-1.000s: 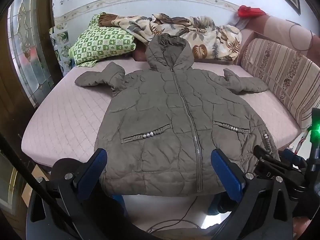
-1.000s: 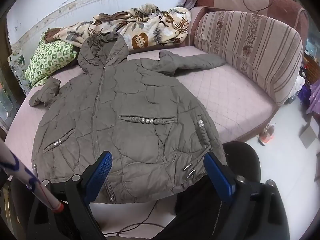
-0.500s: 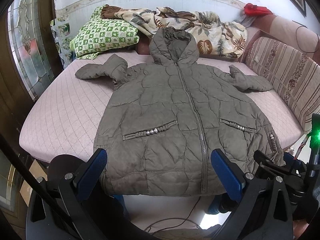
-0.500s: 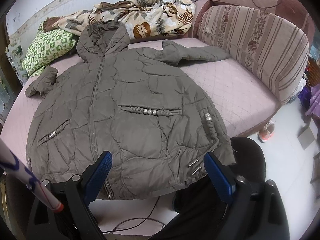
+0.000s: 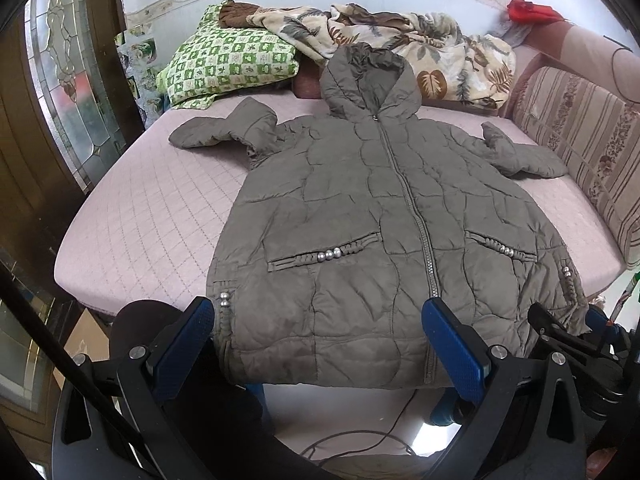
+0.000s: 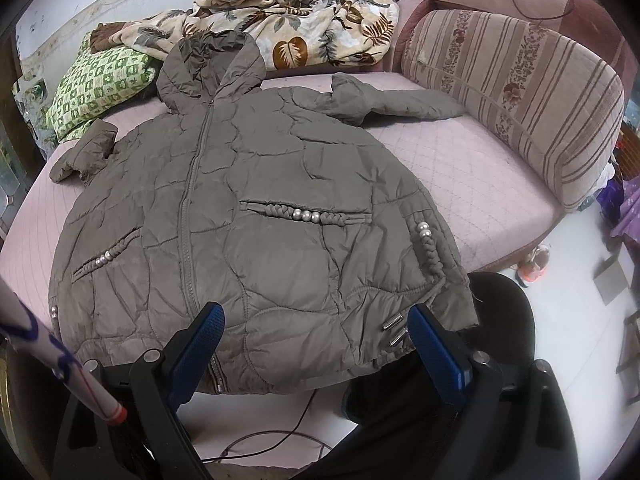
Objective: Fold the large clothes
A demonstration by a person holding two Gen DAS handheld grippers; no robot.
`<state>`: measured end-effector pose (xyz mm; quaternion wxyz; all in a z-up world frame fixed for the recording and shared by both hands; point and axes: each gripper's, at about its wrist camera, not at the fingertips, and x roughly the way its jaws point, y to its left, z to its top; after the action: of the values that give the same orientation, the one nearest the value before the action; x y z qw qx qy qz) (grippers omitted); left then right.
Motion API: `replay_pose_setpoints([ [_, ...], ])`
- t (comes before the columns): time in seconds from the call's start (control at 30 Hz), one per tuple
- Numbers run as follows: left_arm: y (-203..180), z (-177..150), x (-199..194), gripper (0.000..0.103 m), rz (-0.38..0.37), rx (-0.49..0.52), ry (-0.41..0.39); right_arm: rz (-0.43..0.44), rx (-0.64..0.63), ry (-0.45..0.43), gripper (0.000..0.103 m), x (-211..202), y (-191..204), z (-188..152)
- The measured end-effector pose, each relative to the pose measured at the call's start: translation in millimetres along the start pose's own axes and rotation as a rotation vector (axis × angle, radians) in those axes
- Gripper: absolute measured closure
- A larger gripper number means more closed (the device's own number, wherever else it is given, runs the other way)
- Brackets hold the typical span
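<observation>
One olive-grey hooded puffer coat (image 5: 372, 216) lies zipped and face up across a pink quilted mattress (image 5: 152, 216), hood toward the wall and hem hanging just over the near edge above a pale floor (image 6: 572, 340). A broad band of bare mattress runs along the coat's left flank, and a narrower wedge of it (image 6: 472, 184) separates the right flank from a striped sofa back (image 6: 516, 92) that bounds that side. Two sleeves spread outward: the left one (image 5: 224, 130) is bent and bunched toward a green checked pillow (image 5: 228, 64), the right one (image 6: 396, 102) stretches flat, its cuff near the striped cushion. One leaf-print blanket (image 6: 304, 24) is heaped behind the hood against the wall. Two slanted pockets, each trimmed with a braid and three silver beads (image 5: 330, 255), sit either side of the single front zip (image 5: 416, 224). A thin dark cable (image 6: 272, 436) loops on the floor below the hem. The left gripper (image 5: 320, 344) hovers at the hem's left half with its blue-padded jaws spread wide and nothing between the pads; the right gripper (image 6: 316, 344) hovers at the hem's right half, likewise spread wide and gripping nothing
</observation>
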<state>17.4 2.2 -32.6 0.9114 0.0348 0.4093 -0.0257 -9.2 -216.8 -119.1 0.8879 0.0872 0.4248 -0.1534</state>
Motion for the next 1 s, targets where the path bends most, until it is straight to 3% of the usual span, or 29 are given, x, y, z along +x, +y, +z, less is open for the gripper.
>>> replay_pose_setpoints([
  [0.47,-1.7,-0.2,8.7,0.000,0.011,0.006,0.038,0.003,-0.004,0.015,0.008,3.3,2.6,-1.1],
  [1.0,1.5,-4.0,37.9,0.000,0.021,-0.006,0.154,0.004,-0.009,0.055,0.008,14.4,1.2,1.2],
])
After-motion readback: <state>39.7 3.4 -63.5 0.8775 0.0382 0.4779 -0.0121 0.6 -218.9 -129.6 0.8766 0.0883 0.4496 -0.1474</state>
